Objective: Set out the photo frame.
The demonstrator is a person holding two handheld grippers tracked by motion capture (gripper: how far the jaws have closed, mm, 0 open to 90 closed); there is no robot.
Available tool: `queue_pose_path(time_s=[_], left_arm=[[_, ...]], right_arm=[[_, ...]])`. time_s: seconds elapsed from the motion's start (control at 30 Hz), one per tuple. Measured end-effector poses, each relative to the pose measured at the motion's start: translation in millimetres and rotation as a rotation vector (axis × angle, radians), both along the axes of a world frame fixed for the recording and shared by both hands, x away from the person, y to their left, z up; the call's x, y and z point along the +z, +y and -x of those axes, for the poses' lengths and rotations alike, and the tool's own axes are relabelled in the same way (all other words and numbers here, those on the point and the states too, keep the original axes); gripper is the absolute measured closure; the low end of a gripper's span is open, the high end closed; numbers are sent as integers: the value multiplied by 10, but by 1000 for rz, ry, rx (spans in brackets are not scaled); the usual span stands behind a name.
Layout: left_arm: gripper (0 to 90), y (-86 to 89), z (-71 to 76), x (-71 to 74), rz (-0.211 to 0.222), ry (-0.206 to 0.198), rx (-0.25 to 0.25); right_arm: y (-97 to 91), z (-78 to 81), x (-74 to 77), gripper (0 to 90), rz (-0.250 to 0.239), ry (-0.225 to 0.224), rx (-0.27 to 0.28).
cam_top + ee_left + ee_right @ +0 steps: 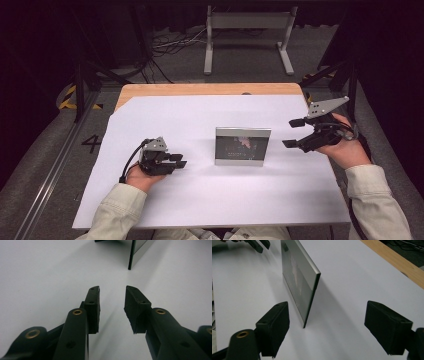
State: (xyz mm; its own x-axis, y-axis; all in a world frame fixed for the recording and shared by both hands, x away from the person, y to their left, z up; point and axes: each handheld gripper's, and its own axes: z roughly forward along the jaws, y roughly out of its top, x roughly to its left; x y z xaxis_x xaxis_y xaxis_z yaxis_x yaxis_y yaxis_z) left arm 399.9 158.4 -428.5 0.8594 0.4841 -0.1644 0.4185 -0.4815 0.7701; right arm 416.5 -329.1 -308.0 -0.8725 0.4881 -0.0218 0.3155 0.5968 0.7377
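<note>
Picture frame [242, 146] upright on white sheet [165, 125]; right gripper [296, 133] gaping, empty, near its edge; left gripper [181, 160] half-open, empty. Risk: nudged, tips over.

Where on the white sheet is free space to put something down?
The sheet is bare between the frame and its far edge, and along the near edge. Tighter spots: the gap between the left gripper and the frame, and the one between the frame and the right gripper.
</note>
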Motion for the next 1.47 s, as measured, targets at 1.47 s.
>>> queue_pose_path(time_s=[1.47], left_arm=[[654,36,-12,-19,-3,-1,24]], right_arm=[[-187,99,-892,162,-100,144,-161]])
